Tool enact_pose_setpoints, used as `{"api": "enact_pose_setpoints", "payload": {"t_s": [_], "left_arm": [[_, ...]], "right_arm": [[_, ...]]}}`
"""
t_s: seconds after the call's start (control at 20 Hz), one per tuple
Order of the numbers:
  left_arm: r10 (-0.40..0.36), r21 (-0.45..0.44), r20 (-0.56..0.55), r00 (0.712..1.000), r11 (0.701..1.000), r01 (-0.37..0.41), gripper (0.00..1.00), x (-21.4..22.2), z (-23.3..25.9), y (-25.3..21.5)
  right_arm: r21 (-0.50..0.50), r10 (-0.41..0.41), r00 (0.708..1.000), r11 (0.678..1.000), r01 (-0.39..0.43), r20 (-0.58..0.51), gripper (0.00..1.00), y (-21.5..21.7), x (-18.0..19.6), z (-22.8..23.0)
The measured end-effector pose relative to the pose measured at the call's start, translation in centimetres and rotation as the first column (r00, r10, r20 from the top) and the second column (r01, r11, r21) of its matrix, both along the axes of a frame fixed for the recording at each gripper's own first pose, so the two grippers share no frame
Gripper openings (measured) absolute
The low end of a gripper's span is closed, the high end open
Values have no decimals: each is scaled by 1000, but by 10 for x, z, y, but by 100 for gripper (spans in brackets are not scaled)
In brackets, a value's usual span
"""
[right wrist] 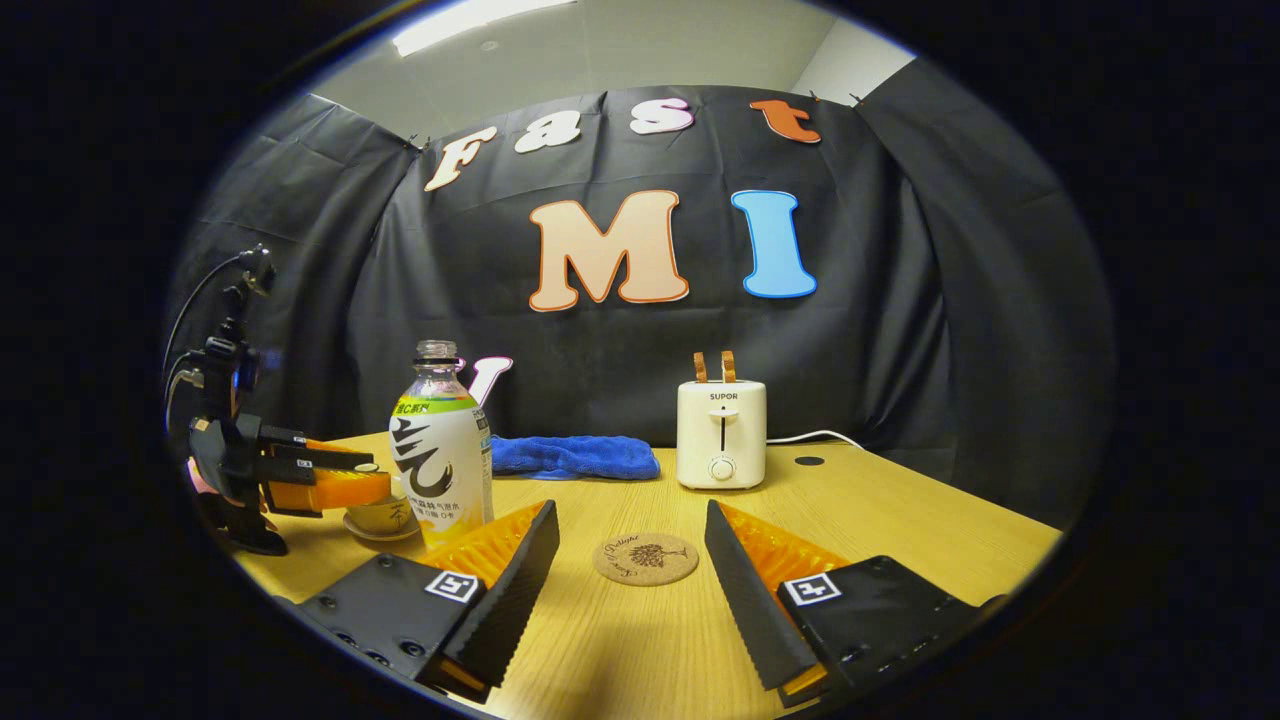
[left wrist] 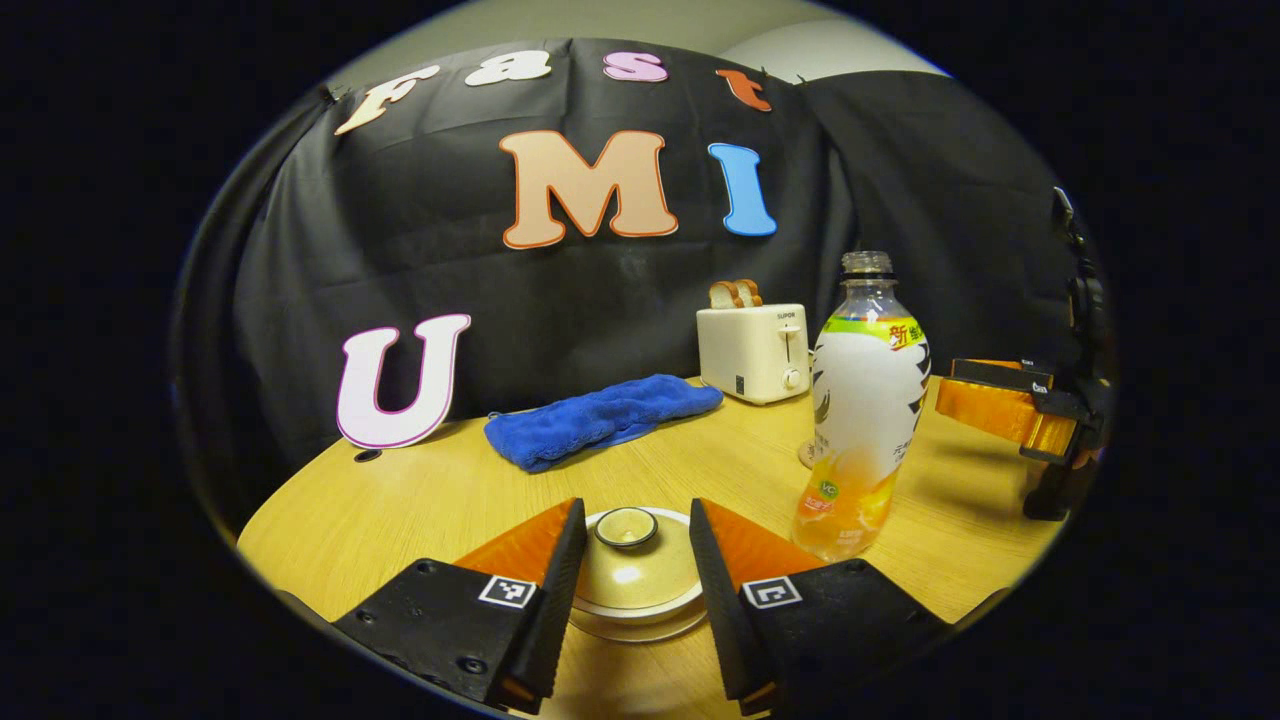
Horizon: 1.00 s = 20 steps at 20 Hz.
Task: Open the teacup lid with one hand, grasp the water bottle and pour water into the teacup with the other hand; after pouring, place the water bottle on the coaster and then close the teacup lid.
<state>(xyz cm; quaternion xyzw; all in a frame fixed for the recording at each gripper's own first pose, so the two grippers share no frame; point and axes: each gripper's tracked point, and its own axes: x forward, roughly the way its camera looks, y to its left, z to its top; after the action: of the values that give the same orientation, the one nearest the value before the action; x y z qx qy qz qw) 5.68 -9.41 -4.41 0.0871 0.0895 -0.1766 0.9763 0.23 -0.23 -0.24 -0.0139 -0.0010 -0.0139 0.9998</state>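
Item: teacup, lid on, sat on the table between my left gripper fingers, which stood apart, not touching; their tips hid its sides, and the view's lower edge cut off its saucer. Item: bottle, upright, long axis vertical, neck up, just right of the cup. Item: coaster, flat, between my right gripper fingers, also apart. Behind: blue cloth, toaster.
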Motion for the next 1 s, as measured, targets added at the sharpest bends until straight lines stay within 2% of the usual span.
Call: {"api": "enact_pose_setpoints", "payload": {"t_s": [0.25,0.3,0.35,0.4,0.45,0.55,0.6,0.65,0.85,0.9,0.95,1.0], "left_arm": [[11,17,20,1000,1000,-11,45,3,3,1],[11,13,28,1000,1000,-12,39,2,5,1],[11,7,39,999,1000,-12,35,1,7,1],[12,9,36,999,1000,-12,28,3,5,0],[13,11,32,999,1000,-13,28,3,4,-1],[11,10,37,999,1000,-11,28,3,6,0],[15,7,42,999,1000,-15,27,2,7,1],[19,0,49,999,1000,-19,27,3,8,3],[36,-36,90,995,999,-33,27,0,17,8],[41,-49,102,994,998,-37,27,-1,19,9],[49,-63,116,992,997,-42,27,-1,22,11],[58,-81,130,990,996,-48,27,-2,25,14]], "right_arm": [[0,0,1000,1000,0,0,99,0,0,0],[0,0,1000,1000,0,0,94,0,0,0],[0,0,1000,1000,0,0,94,0,0,0],[0,0,1000,1000,0,0,99,0,0,0],[0,0,1000,1000,0,-1,94,0,0,0],[0,0,1000,1000,0,-1,94,0,0,0],[0,0,1000,1000,0,0,99,0,0,0],[0,1,1000,1000,-1,-1,94,0,0,0],[0,2,1000,1000,-2,0,94,1,-1,0],[0,2,1000,1000,-2,0,99,0,0,0],[0,3,1000,1000,-3,0,99,0,0,0],[0,5,1000,1000,-5,0,94,0,0,0]]}}
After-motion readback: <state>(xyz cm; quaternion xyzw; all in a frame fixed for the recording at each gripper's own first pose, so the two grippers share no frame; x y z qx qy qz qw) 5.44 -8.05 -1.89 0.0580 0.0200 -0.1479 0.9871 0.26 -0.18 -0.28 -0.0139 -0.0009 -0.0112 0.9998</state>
